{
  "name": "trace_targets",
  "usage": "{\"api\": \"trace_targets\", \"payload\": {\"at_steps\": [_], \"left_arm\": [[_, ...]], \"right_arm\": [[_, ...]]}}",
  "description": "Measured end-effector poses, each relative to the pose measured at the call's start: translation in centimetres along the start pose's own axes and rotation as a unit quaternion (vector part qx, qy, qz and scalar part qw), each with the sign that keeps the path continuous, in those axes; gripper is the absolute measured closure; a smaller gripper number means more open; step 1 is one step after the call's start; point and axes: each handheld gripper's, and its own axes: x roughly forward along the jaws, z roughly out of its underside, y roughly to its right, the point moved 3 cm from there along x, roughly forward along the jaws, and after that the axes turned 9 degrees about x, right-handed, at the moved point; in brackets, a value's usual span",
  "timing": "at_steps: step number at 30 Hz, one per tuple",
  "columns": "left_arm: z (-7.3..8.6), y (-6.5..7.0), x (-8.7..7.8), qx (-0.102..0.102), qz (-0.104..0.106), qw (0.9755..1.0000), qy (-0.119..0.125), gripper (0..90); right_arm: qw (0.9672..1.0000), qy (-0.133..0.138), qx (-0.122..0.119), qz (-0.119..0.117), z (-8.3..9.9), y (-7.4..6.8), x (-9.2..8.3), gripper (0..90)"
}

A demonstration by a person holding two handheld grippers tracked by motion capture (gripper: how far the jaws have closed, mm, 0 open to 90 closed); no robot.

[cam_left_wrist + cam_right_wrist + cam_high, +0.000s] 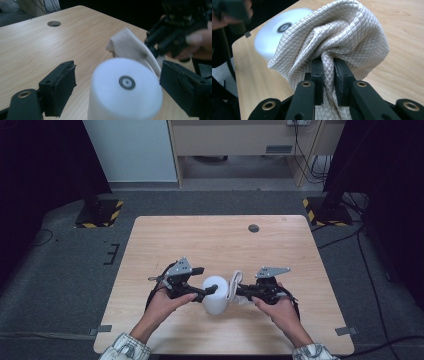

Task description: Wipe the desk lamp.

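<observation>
A white cup (215,295) stands upside down on the wooden table (210,240), near its front edge. My left gripper (207,291) reaches it from the left. In the left gripper view the cup (126,92) sits between the wide jaws of my left gripper (117,85), with a gap at the left pad (62,85), so the gripper is open. My right gripper (328,72) is shut on a bunched cream quilted cloth (342,32). The cloth (234,282) is held against the cup's right side. The cup (273,32) shows blurred behind it.
A round cable hole (253,228) lies in the table's far part. Black stands with striped bases (100,212) (325,212) stand on the floor beyond the table's far corners. Small metal tabs (104,328) (345,331) sit at its near corners.
</observation>
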Motion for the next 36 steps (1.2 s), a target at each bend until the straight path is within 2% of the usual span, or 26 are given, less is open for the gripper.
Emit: {"api": "trace_targets", "payload": {"at_steps": [2, 5, 7, 11, 16, 25, 29, 36], "left_arm": [[0.6, 0.6, -0.1, 0.007, -0.003, 1.0, -0.002, 11.0], [1.4, 1.5, -0.2, 0.029, -0.016, 0.9994, -0.003, 8.8], [1.8, 1.9, -0.3, 0.031, -0.02, 0.9993, 0.001, 7.6], [2.8, 2.3, -0.2, 0.031, -0.019, 0.9993, -0.009, 5.3], [3.6, 2.2, 0.0, 0.029, -0.019, 0.9992, -0.022, 5.1], [4.2, 1.9, 0.4, 0.025, -0.033, 0.9982, -0.043, 5.0], [4.5, 1.5, 0.7, 0.024, -0.037, 0.9976, -0.054, 8.0], [4.6, 1.3, 0.9, 0.022, -0.037, 0.9975, -0.057, 10.2]], "right_arm": [[1.0, 0.001, 0.007, -0.002, -0.5, 0.3, 0.0, 79.3], [0.9999, 0.002, 0.009, -0.005, -1.5, 0.4, 0.0, 79.4], [0.9999, 0.0, 0.008, -0.008, -2.0, 0.4, 0.1, 79.3], [0.9997, -0.008, 0.013, -0.02, -3.3, 0.6, 0.5, 79.3], [0.9986, -0.005, 0.032, -0.042, -4.6, 0.7, 0.9, 79.3], [0.9989, -0.021, 0.015, -0.038, -5.7, -0.1, 2.4, 79.2], [0.999, -0.025, 0.009, -0.037, -5.9, -0.3, 2.7, 79.2], [0.9991, -0.031, 0.005, -0.03, -6.6, -0.5, 3.3, 79.0]]}}
